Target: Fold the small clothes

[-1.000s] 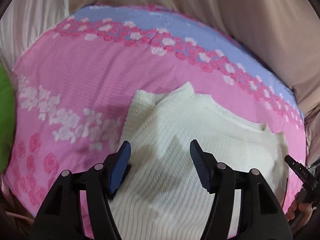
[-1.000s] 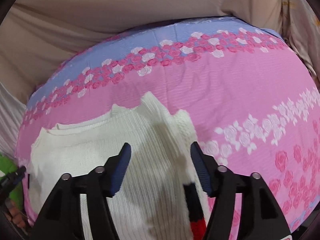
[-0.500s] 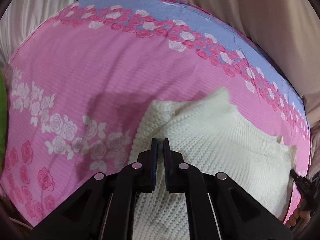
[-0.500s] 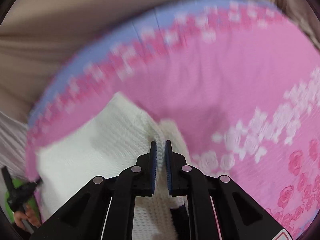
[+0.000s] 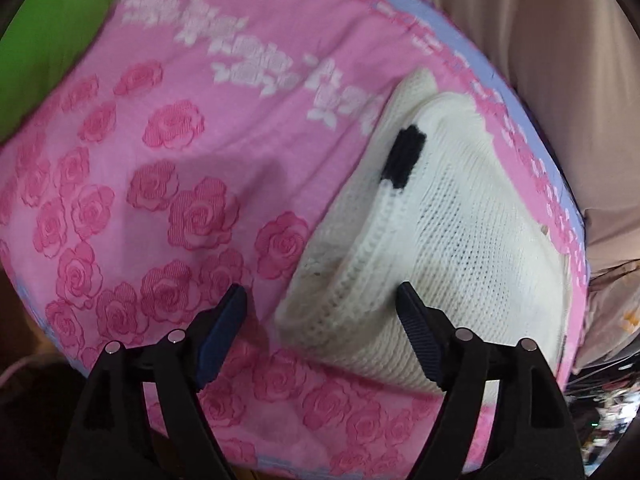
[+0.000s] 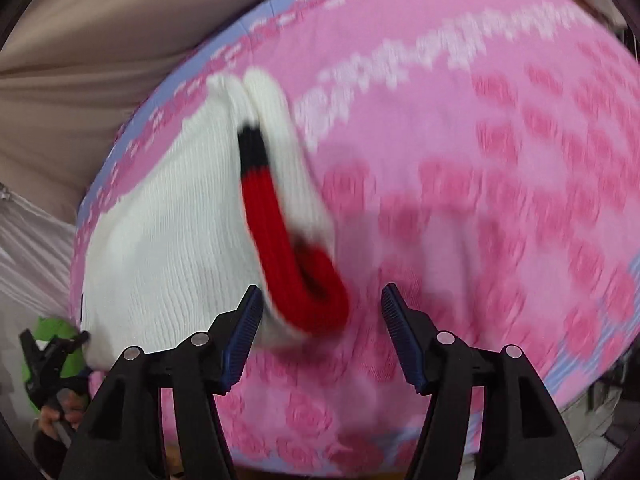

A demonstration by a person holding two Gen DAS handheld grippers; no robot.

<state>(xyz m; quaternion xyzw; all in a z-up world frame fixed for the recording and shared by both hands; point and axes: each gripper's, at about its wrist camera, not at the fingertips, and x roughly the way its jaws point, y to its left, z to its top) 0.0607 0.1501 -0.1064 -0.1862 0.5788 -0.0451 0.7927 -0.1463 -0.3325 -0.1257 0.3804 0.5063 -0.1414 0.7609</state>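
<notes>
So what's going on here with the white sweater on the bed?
A person is folding a small white knit sweater on a pink rose-patterned bedspread, with handheld tongs in each hand. The sweater lies folded over, its red and black trim showing along the folded edge. Both the left tongs and the right tongs have just been opening and now stand open, holding nothing, just over the sweater's near edge.
</notes>
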